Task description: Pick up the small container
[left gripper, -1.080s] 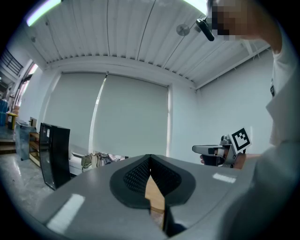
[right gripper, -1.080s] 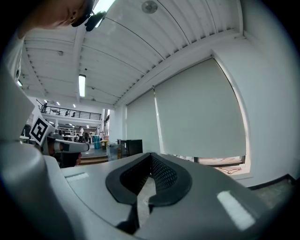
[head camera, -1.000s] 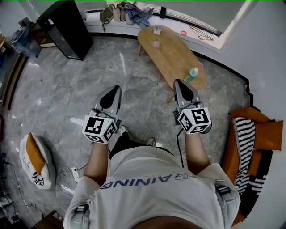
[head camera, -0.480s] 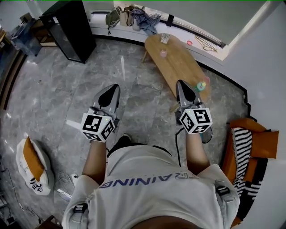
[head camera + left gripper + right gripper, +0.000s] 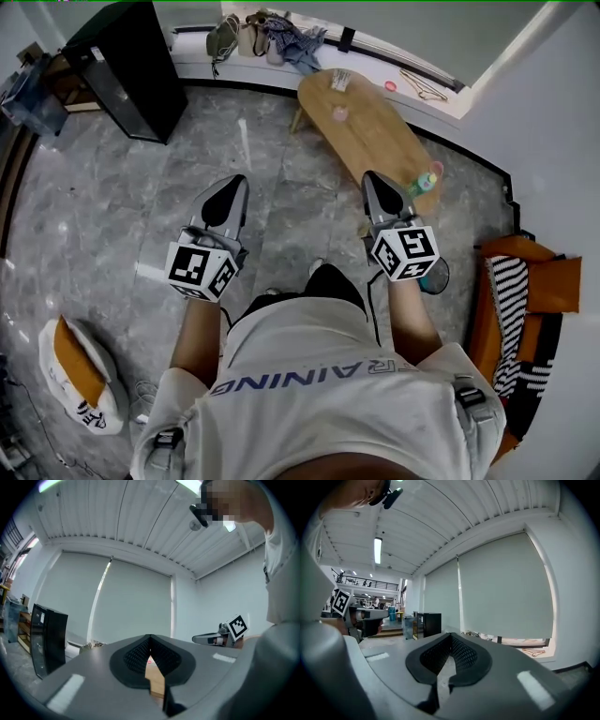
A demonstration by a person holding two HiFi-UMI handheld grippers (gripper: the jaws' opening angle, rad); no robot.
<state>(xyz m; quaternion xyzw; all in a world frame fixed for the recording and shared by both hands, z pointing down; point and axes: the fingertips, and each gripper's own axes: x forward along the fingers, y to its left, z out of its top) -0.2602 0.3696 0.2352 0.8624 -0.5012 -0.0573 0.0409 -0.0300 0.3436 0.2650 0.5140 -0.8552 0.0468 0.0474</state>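
Observation:
A small pink container (image 5: 339, 113) stands on the far part of the oval wooden table (image 5: 375, 136). Near the table's close end is a green bottle (image 5: 425, 181) with a pink piece beside it. My left gripper (image 5: 234, 184) is held over the stone floor, well left of the table, shut and holding nothing. My right gripper (image 5: 372, 178) hovers by the table's near edge, just left of the bottle, also shut and holding nothing. In the left gripper view the closed jaws (image 5: 150, 641) show table wood through the slot below them. The right gripper view (image 5: 451, 637) looks out at blinds.
A black cabinet (image 5: 127, 66) stands at the back left. Clothes (image 5: 272, 33) and a hanger (image 5: 422, 86) lie on the window ledge. An orange chair with a striped cushion (image 5: 525, 300) is at the right, a white and orange bag (image 5: 75, 375) on the floor at the left.
The person has stepped forward, so the table sits a little closer to the right gripper. The bag on the floor has slid back in view. Both grippers stay shut.

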